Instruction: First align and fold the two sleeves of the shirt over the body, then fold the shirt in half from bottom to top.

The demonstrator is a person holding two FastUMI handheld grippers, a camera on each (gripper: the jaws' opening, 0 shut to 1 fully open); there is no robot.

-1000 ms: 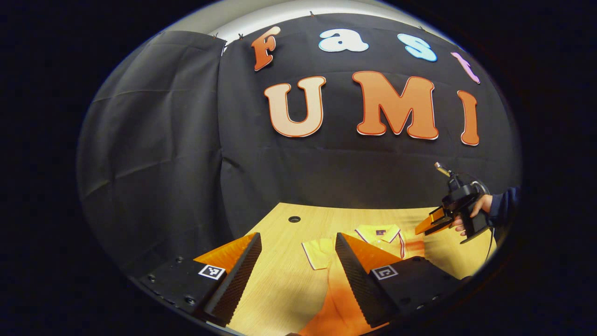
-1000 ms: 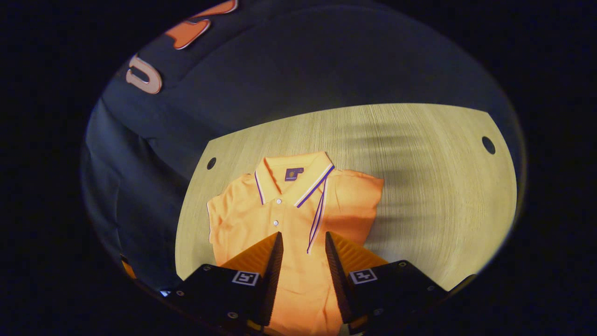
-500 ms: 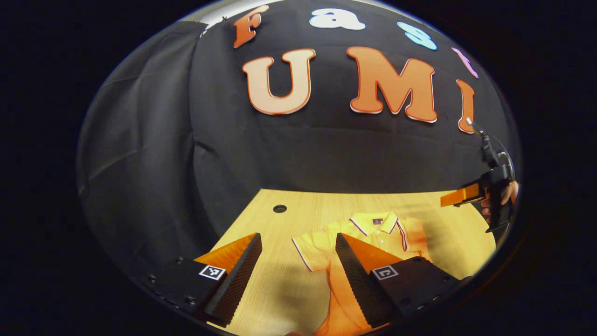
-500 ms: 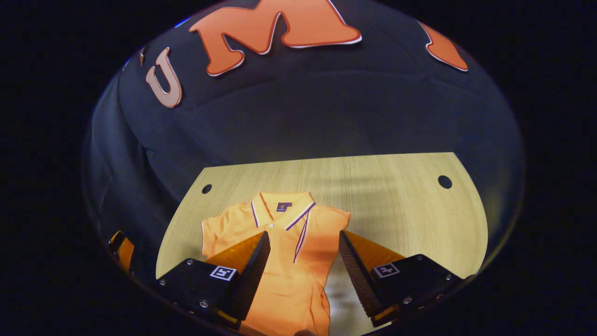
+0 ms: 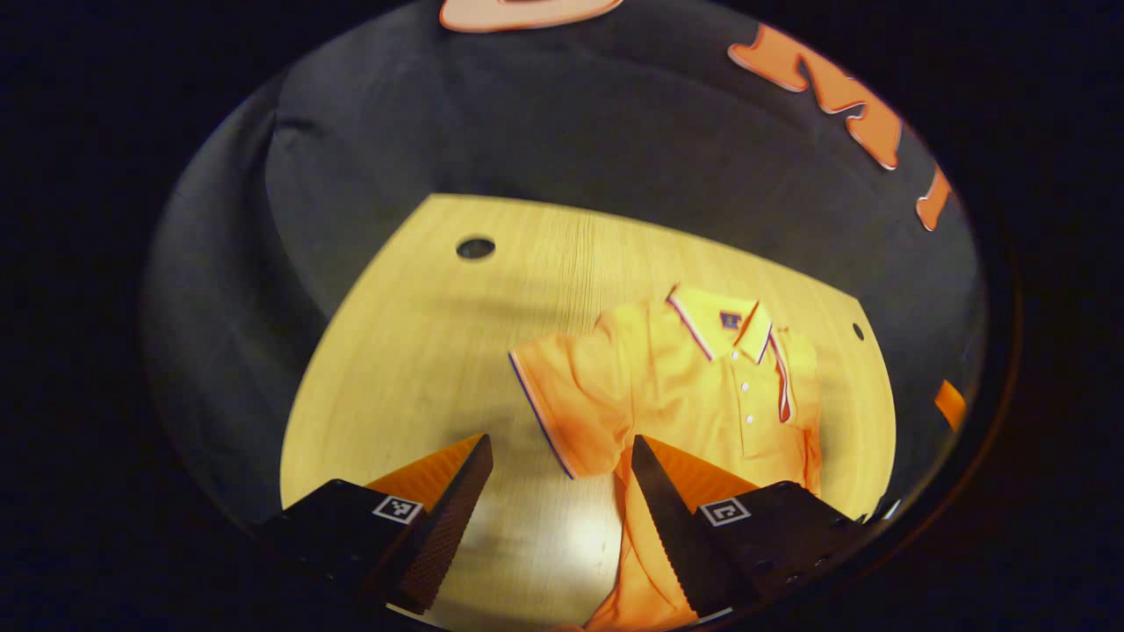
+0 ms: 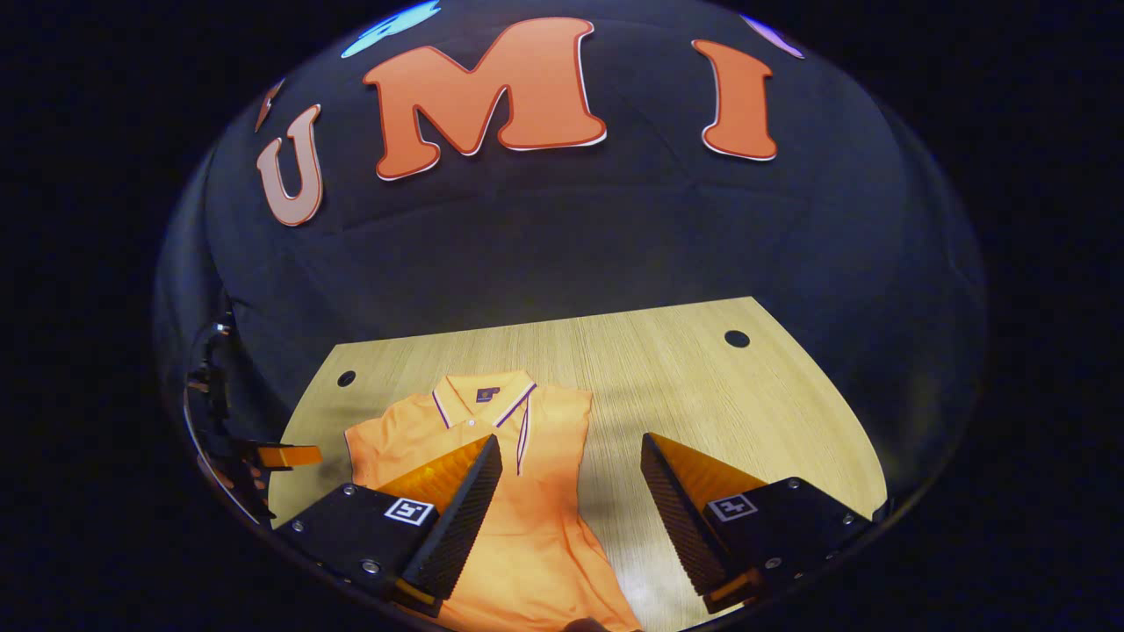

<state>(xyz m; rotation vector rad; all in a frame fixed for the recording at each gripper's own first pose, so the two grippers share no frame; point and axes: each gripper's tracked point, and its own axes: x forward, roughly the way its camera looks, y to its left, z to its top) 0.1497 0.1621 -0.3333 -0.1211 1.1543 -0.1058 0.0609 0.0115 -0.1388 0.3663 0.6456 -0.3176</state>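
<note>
An orange polo shirt (image 5: 694,386) lies face up on the wooden table (image 5: 395,351), collar toward the far wall. One sleeve (image 5: 553,395) lies spread out flat to the side. The other sleeve, with its striped cuff (image 5: 780,377), lies folded over the body. My left gripper (image 5: 559,456) is open above the table, just in front of the spread sleeve's cuff and holding nothing. My right gripper (image 6: 571,448) is open above the shirt (image 6: 536,518) at its folded side, holding nothing. One finger (image 6: 290,455) of my left gripper shows at the far left with a hand behind it.
The table has a round cable hole near each far corner (image 5: 475,247) (image 6: 736,338). Black cloth walls stand close behind and beside the table. Bare wood (image 6: 685,377) lies beside the shirt's folded side.
My right gripper has opened wide and drawn back from the shirt, leaving one sleeve folded over the body. My left gripper has tipped down toward the spread sleeve.
</note>
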